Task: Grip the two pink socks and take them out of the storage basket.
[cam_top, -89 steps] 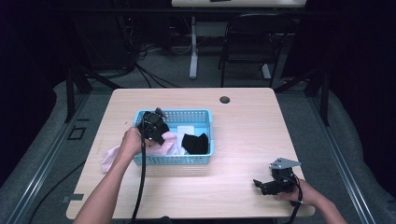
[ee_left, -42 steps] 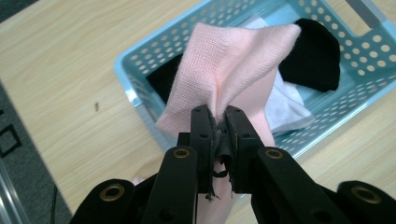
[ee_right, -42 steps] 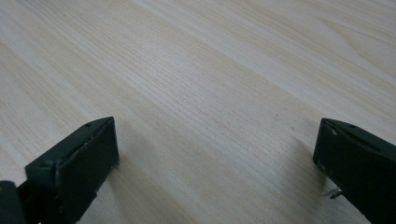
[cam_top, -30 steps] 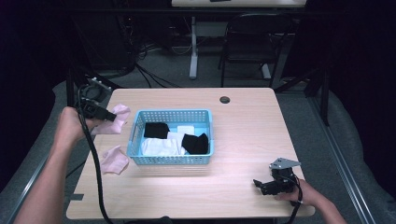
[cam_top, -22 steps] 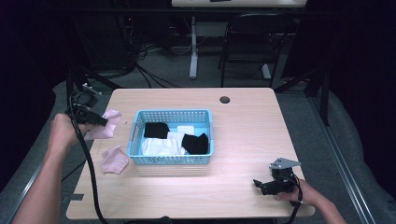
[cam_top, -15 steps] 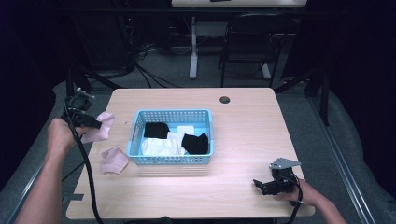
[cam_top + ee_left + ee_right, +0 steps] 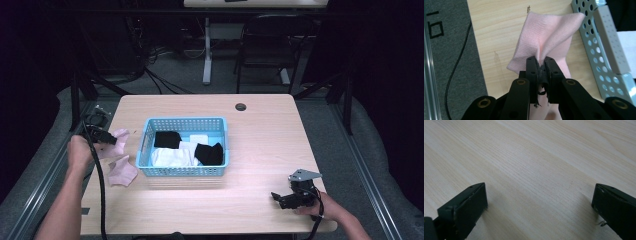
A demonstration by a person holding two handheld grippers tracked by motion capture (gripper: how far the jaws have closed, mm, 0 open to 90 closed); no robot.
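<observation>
high view has the left gripper (image 7: 106, 136) at about 9 o'clock of the table (image 7: 260, 125), over its left edge, held by the person's left hand (image 7: 80, 151). its jaws are clenched on a pink cloth (image 7: 118, 138), which hangs from the tips toward 3 o'clock, just beside the left wall of the blue basket (image 7: 145, 145). a second pink cloth (image 7: 122, 171) lies flat on the table at 5 o'clock from that gripper, close to the basket's near left corner and apart from the held one. inside the basket sit two black cloths (image 7: 167, 139) and white cloths (image 7: 170, 156). a small dark round grommet (image 7: 241, 106) is set in the table near its far edge, at 12 o'clock.

left gripper view looks down the two black jaws, pressed together with a fold of the pink cloth (image 7: 549, 37) pinched between them; the cloth fans out toward 12 o'clock over the wood, its right corner reaching the perforated basket wall (image 7: 596, 45) at 2 o'clock. a black cable (image 7: 456, 75) runs over the grey floor at 9 o'clock.

high view places the right gripper (image 7: 284, 199) at 5 o'clock of the table, near the front edge, well apart from the basket and both cloths, in the person's right hand (image 7: 320, 206). right gripper view shows its jaws spread wide, released, with bare wood between them.
</observation>
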